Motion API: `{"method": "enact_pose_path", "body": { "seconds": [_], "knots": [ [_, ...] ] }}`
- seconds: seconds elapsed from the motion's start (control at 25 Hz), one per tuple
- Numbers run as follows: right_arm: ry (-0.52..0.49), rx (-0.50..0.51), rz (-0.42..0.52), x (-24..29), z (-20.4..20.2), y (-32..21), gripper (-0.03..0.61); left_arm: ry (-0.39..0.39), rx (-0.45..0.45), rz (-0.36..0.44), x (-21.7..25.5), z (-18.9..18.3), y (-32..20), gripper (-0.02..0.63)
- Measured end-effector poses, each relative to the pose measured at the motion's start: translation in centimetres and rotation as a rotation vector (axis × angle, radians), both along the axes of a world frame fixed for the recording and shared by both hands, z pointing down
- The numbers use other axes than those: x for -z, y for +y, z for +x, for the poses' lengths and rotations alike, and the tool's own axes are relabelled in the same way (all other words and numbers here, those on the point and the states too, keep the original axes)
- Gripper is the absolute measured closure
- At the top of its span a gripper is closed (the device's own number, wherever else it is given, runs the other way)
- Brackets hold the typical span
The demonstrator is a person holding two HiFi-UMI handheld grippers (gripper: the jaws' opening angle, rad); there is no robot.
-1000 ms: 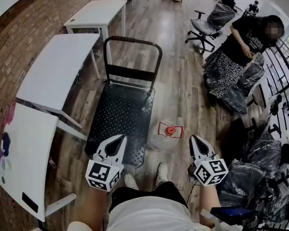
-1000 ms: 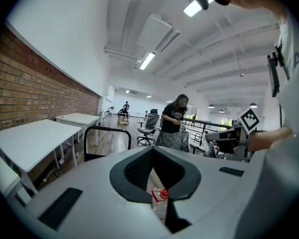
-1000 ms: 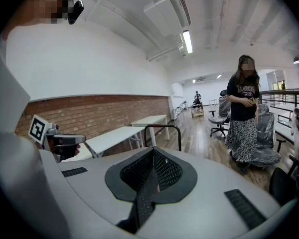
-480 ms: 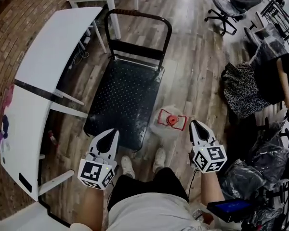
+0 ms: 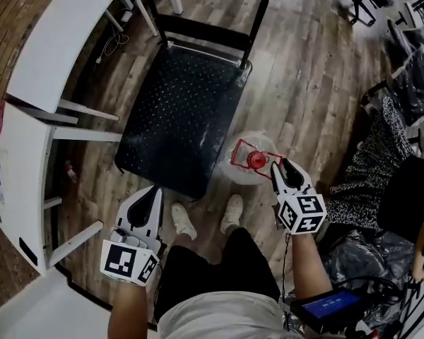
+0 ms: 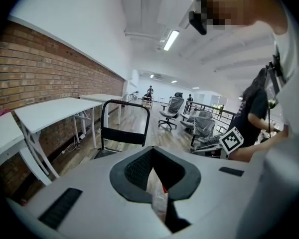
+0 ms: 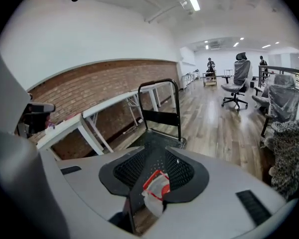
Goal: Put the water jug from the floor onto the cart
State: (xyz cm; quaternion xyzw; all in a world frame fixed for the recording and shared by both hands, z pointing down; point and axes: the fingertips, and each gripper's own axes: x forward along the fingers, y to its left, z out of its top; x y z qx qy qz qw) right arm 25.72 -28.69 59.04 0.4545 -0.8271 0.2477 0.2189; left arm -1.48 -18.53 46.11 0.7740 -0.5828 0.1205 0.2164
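At lower left the left gripper [image 5: 154,193] is clenched on nothing. Right of centre the right gripper [image 5: 281,167] has just been opening its jaws, with nothing between them. It is just beside the water jug [image 5: 246,172], which stands on the floor [image 5: 304,97] by the lower right corner of the cart [image 5: 177,104].

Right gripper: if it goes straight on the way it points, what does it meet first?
Most likely the red handle of the water jug, dead ahead through the gap in the right gripper. Its jaws have just been opening, with nothing between them yet. Depth is unclear.
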Motion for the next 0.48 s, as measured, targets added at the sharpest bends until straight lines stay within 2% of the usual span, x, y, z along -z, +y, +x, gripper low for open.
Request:
{"method": "enact_pose_path", "body": {
  "seconds": [0.24, 0.48],
  "knots": [
    [0.040, 0.007, -0.073, -6.7, 0.1, 0.2, 0.444, -0.015, 0.035, -0.067, -3.5, -0.1, 0.4, 0.614],
    [0.077, 0.010, -0.127, -12.7, 0.2, 0.3, 0.349, -0.025, 0.064, -0.101, -5.6, -0.3, 1.0, 0.614]
  ]
}}
